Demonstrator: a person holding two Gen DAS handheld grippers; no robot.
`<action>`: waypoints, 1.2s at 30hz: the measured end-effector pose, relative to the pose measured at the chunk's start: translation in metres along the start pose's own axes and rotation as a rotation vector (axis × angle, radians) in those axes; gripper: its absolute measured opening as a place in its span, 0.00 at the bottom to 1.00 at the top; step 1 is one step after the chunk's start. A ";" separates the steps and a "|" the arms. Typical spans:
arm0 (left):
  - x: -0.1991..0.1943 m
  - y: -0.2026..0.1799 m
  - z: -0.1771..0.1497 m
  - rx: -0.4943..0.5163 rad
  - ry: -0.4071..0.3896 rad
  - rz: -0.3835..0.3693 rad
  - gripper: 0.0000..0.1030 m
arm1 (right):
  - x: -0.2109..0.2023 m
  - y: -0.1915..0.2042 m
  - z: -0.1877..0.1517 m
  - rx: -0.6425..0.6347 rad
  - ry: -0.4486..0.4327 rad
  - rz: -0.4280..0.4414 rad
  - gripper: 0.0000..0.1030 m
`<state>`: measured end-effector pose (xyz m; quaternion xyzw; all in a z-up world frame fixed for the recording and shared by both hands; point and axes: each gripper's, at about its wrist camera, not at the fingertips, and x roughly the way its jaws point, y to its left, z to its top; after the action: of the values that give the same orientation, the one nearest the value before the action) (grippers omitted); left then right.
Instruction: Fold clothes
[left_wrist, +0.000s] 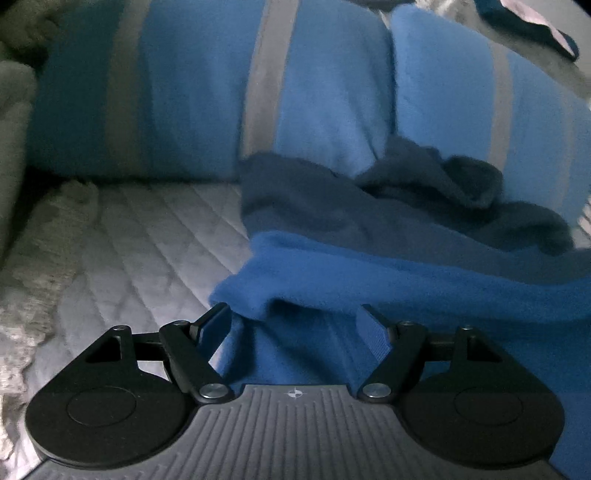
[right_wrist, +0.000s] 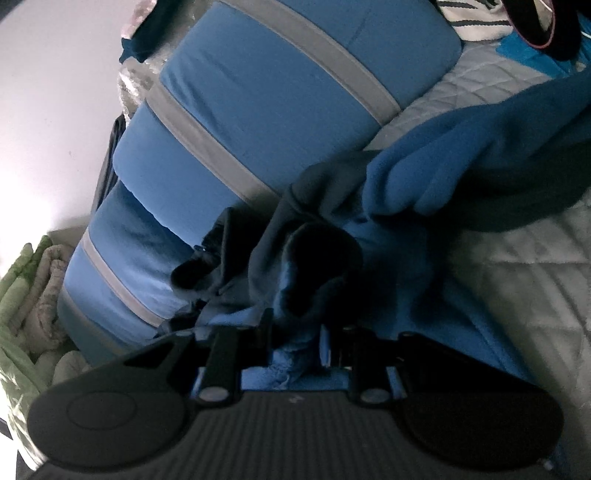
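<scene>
A bed with a pale quilted cover (left_wrist: 140, 236) fills the scene. Blue pillows with grey stripes (left_wrist: 207, 92) lie along its head. A plain whitish wall (right_wrist: 48, 92) rises behind. Green-patterned bedding, perhaps a folded blanket (right_wrist: 22, 280), sits at one side. The light is dim.

Ahead of the tool lay blue pillows (left_wrist: 207, 92) with grey stripes, on a white quilted mattress (left_wrist: 147, 236). Green bedding (right_wrist: 22, 295) sat far left.
</scene>
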<state>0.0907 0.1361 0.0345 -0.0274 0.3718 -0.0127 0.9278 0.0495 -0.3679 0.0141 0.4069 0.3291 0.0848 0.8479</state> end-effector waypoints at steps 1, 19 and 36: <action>0.002 0.004 -0.001 -0.010 0.006 -0.006 0.72 | -0.002 -0.001 0.000 -0.005 0.000 0.001 0.23; 0.032 -0.005 -0.007 0.349 0.006 0.315 0.72 | 0.000 -0.003 -0.002 -0.041 0.017 -0.027 0.23; 0.030 -0.022 -0.059 0.839 -0.108 0.360 0.72 | 0.001 0.000 -0.005 -0.041 0.026 -0.056 0.23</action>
<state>0.0715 0.1100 -0.0278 0.4150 0.2847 0.0008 0.8641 0.0473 -0.3642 0.0117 0.3789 0.3493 0.0730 0.8539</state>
